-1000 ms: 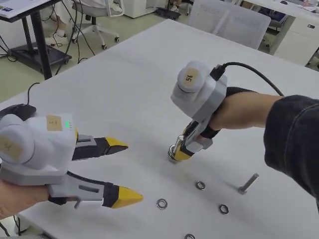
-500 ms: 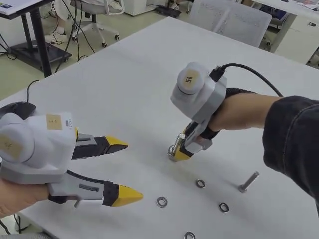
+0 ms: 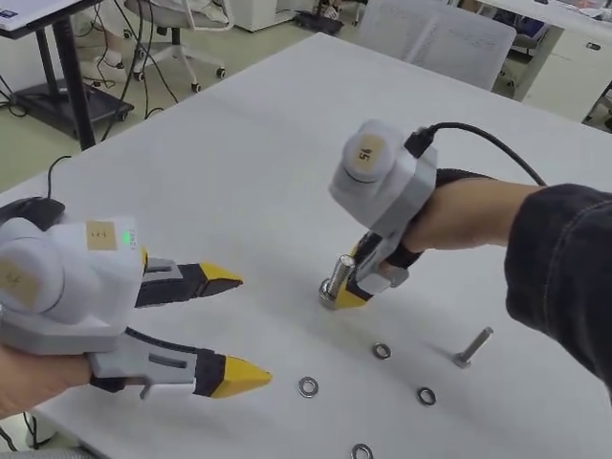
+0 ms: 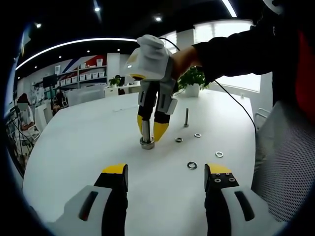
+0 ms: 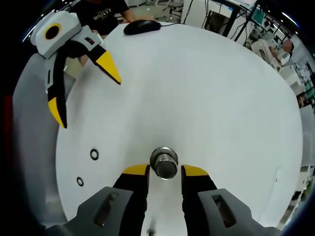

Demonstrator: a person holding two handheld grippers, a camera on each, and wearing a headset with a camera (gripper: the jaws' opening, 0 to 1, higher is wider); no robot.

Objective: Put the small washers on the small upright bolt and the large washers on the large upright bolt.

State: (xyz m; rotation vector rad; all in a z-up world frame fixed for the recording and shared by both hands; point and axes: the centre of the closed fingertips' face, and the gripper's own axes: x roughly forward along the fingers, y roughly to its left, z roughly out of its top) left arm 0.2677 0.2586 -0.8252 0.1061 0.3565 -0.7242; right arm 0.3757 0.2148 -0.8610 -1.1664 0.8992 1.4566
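At the centre of the head view the right hand-held gripper (image 3: pixel 341 295) is clenched on the large bolt (image 3: pixel 334 276), its jaws on either side of the shank, holding it upright with its base on the surface (image 3: pixel 239 153). The small bolt (image 3: pixel 474 345) stands by itself at the lower right, bare of washers. Four washers (image 3: pixel 308 386) lie loose and flat along the lower edge, between and below the two bolts. I cannot tell whether the wider ring at the large bolt's base is its head or a washer already on it. The left hand-held gripper (image 3: pixel 234 327), at the lower left, is released and carries nothing, its jaws spread wide. By my reading the sorting has hardly begun: all four loose washers are left to thread.
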